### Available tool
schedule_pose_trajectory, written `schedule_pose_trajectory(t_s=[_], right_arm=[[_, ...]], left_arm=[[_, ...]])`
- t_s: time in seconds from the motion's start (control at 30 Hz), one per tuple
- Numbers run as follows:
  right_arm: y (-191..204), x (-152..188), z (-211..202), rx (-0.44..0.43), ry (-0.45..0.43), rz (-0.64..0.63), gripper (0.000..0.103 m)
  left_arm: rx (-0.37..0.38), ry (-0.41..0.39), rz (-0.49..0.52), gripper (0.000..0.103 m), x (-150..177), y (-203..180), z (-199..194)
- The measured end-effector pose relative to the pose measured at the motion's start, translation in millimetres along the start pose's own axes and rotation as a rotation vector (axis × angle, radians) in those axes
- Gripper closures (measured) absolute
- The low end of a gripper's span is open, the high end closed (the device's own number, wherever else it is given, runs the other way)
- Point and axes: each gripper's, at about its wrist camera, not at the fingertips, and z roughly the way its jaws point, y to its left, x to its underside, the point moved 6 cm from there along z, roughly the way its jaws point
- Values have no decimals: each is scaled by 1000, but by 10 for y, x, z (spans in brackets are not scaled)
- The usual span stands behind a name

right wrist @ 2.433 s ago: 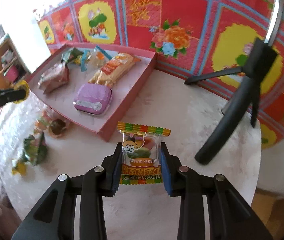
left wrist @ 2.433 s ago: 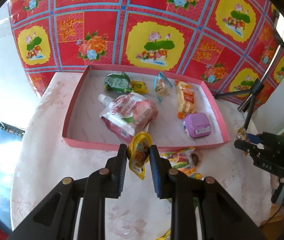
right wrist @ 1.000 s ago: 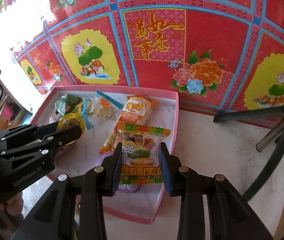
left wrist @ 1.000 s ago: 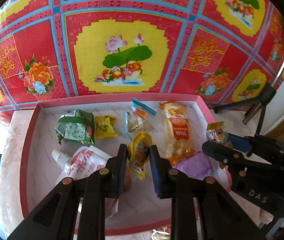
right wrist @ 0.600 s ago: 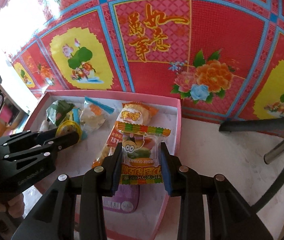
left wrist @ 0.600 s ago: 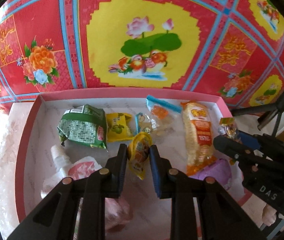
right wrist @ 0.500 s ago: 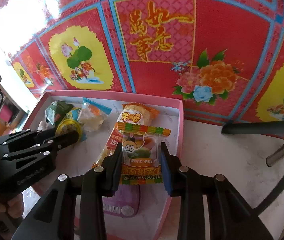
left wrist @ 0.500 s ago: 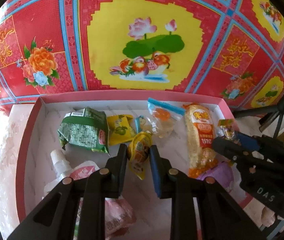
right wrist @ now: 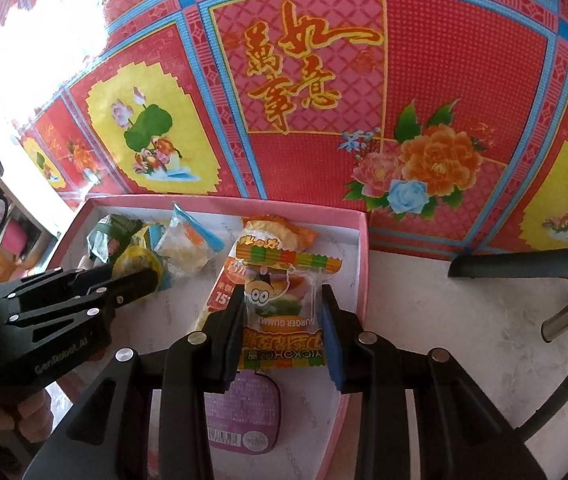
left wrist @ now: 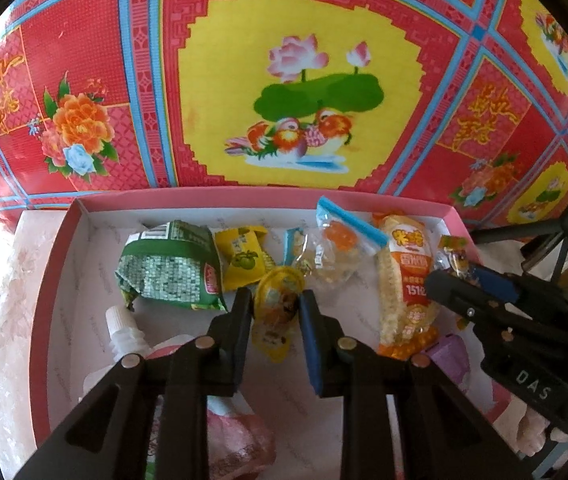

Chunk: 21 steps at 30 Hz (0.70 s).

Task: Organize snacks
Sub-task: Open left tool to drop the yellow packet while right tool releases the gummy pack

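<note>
Over the pink tray (left wrist: pixel 64 240), the left gripper (left wrist: pixel 276 312) pinches a yellow packet (left wrist: pixel 278 308); only the right view reads "BURGER GUMMY" on the candy (right wrist: pixel 284 300) clamped in the right gripper (right wrist: pixel 282 316).

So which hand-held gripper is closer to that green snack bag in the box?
Left. The left hand-held gripper, holding a yellow packet, sits just beside the green snack bag. The right hand-held gripper is across the box, near its right wall.

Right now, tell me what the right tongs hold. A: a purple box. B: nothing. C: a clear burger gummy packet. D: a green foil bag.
C: the right tongs are shut on the burger gummy packet, held above the pink tray, while the purple box lies in the tray below.
</note>
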Motion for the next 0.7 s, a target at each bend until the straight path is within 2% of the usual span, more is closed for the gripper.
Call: schedule_pose_trajectory(t_s=[0.07,0.23,0.3,0.7], right_arm=[[-9,6,-7,0,-3,4,68],[10,24,-67,-24,-20,9,64],[43,20,-129,-34,-38,2,58],[161,36,-496,-74,-108,-1,47]], left_arm=[[14,5,-7,68,1,-21,-15],[20,4,16,62,32,-144,-111],[21,-4,32,61,47,-204,-171],[41,-45,21,54,86,-272,-539]])
